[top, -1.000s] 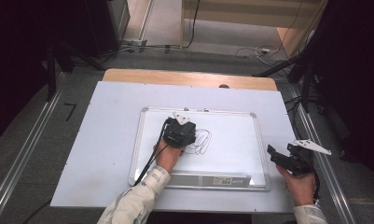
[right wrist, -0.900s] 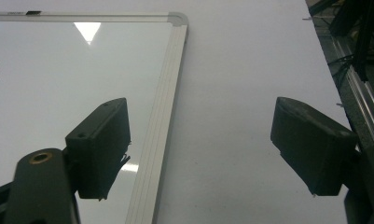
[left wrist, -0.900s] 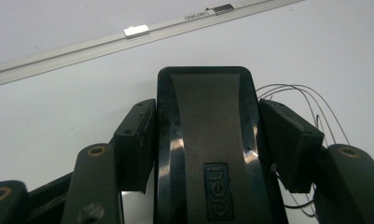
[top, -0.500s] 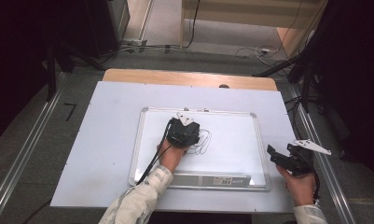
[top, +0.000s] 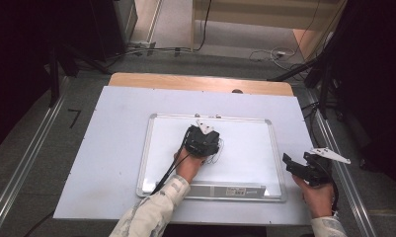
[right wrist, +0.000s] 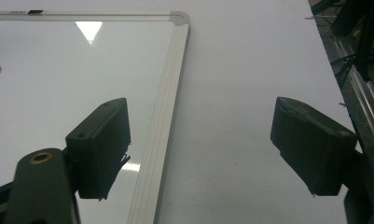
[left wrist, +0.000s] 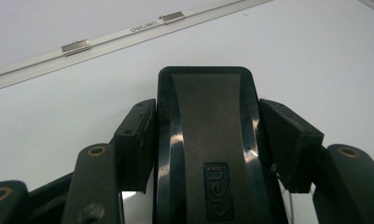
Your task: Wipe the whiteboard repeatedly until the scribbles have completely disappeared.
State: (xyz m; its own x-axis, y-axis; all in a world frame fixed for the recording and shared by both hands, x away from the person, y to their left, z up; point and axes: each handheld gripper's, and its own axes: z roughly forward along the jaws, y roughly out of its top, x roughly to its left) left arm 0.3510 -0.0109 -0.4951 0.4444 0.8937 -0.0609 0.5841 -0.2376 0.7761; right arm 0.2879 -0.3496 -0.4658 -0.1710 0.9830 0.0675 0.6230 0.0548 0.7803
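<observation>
Two grippers here, both placed around a whiteboard (top: pixel 245 148) lying flat on a pale table (top: pixel 111 128). The left gripper (top: pixel 203 141) sits over the middle of the whiteboard, jaws pinching a black eraser (left wrist: pixel 208 140) from both sides, and the eraser rests face down on the board. Some black scribbles (top: pixel 218 153) peek out just beside the eraser, toward the whiteboard's right half. The right gripper (top: pixel 294 168) hangs just off the whiteboard's right edge near its lower corner, jaws spread wide with nothing between them; one jaw sits over the board's frame (right wrist: pixel 163 121), the other over bare table.
</observation>
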